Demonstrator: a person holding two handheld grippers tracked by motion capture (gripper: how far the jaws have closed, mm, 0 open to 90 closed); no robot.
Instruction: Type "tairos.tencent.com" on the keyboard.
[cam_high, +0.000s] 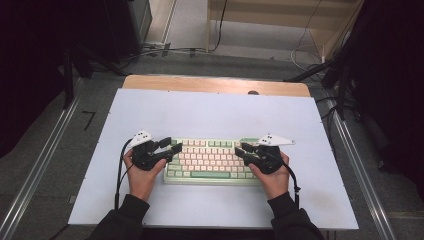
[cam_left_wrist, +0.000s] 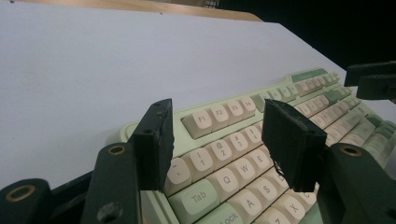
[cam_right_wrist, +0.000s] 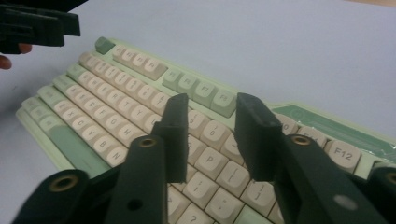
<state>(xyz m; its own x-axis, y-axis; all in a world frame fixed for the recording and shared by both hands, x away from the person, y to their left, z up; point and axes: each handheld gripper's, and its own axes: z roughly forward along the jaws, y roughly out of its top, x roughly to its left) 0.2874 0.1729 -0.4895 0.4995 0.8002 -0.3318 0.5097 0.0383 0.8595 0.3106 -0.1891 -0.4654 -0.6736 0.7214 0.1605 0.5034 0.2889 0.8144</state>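
Note:
A pale green keyboard (cam_high: 210, 160) with cream keys lies on the white board, near its front edge. My left gripper (cam_high: 172, 145) is over the keyboard's left end, open. In the left gripper view this gripper (cam_left_wrist: 217, 123) frames the number and F keys of the keyboard (cam_left_wrist: 308, 93), with nothing held. My right gripper (cam_high: 241, 149) is over the keyboard's right end, open. In the right gripper view it (cam_right_wrist: 212, 116) hangs above the keys near P on the keyboard (cam_right_wrist: 116, 88). Whether either gripper touches the keys I cannot tell.
The white board (cam_high: 210, 110) covers a wooden table (cam_high: 215, 84). Metal rails (cam_high: 40, 165) run along both sides. Cables (cam_high: 165, 50) lie on the floor behind, and dark stands (cam_high: 345, 75) rise at the right.

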